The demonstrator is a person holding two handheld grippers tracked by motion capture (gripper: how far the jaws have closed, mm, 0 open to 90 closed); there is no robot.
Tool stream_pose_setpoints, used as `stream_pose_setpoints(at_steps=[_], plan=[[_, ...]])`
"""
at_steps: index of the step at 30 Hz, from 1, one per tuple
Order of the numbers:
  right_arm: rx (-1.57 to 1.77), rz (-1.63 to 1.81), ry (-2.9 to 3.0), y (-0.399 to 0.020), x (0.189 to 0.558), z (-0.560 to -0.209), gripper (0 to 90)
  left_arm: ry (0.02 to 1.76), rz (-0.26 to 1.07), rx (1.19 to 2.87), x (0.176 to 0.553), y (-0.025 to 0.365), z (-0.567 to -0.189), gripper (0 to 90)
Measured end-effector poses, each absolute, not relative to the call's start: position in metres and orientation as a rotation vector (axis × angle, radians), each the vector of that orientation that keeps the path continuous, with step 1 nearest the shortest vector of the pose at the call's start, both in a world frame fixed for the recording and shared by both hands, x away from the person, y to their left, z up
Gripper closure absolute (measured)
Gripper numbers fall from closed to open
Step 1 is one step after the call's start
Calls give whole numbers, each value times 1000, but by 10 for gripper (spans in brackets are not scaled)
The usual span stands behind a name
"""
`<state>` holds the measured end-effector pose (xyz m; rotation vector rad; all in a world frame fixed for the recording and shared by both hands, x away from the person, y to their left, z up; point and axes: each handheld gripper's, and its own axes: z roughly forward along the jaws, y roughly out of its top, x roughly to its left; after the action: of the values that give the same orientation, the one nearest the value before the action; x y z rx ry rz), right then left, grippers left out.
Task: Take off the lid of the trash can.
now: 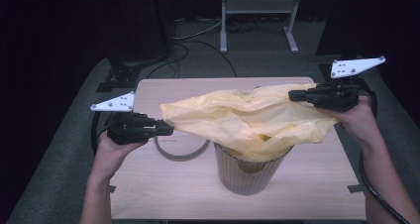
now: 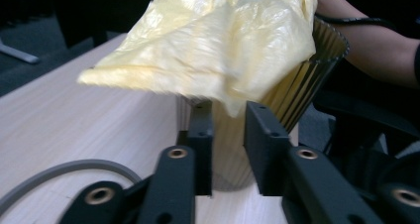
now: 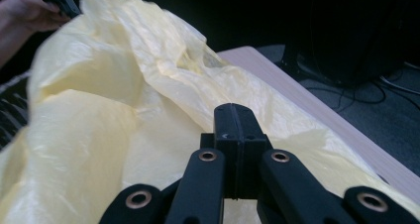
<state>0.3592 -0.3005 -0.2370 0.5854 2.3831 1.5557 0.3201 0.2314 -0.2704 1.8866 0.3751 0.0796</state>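
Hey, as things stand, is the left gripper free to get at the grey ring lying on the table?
Probably yes. The grey ring lies bare on the table just beside the left gripper, whose jaws stand apart at the yellow bag's edge, apparently not pinching it; nothing lies between them.

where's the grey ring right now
In the high view the thin grey ring lies flat on the pale wooden table, left of the ribbed bin, just below the left gripper.

Thin glossy plastic bag [image 1: 247,117], ribbed bin [image 1: 246,173], matt wooden table [image 1: 163,184].
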Motion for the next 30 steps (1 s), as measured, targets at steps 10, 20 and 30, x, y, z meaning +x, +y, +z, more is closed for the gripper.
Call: stream_pose_setpoints(at_steps=[10, 20, 30], plan=[[547, 1604, 2348, -310, 347, -224, 900, 372, 166, 1826, 326, 220, -229, 450], [544, 1630, 2355, -310, 349, -226, 900, 330, 128, 1904, 370, 162, -237, 347], [541, 1664, 2341, -314, 345, -225, 900, 316, 88, 1908, 378, 153, -244, 897]])
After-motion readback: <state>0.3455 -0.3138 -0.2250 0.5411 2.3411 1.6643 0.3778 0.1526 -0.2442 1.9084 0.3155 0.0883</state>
